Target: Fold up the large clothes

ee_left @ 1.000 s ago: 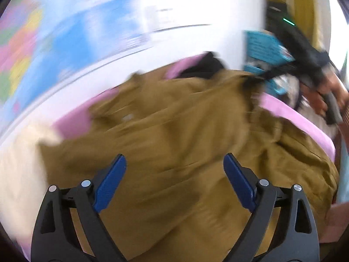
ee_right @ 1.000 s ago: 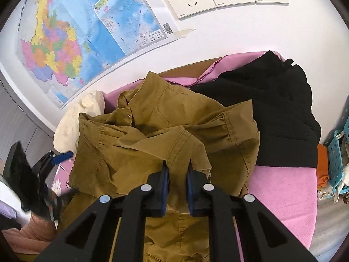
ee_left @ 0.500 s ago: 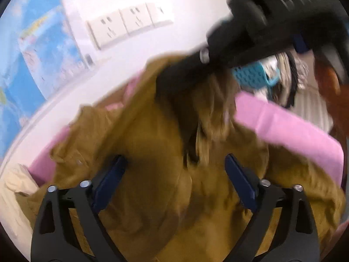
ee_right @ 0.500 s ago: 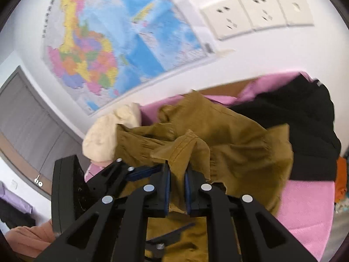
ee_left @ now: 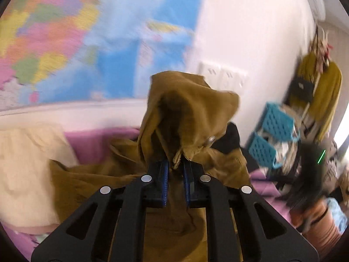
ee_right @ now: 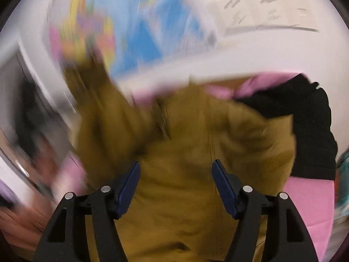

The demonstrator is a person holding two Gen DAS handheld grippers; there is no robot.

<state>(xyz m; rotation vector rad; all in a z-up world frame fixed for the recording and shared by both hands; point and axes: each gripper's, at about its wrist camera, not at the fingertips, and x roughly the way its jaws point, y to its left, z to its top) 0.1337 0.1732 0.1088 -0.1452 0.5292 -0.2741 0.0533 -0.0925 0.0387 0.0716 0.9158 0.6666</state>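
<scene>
Brown shirt (bunched) pinched by left gripper; black garment beside.

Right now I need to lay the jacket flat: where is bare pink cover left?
Bare pink cover shows right of the jacket, below the black garment. A smaller strip lies between the cream cloth and the jacket. The middle is crowded; the left gripper pinches the jacket, and the right gripper is open.
</scene>
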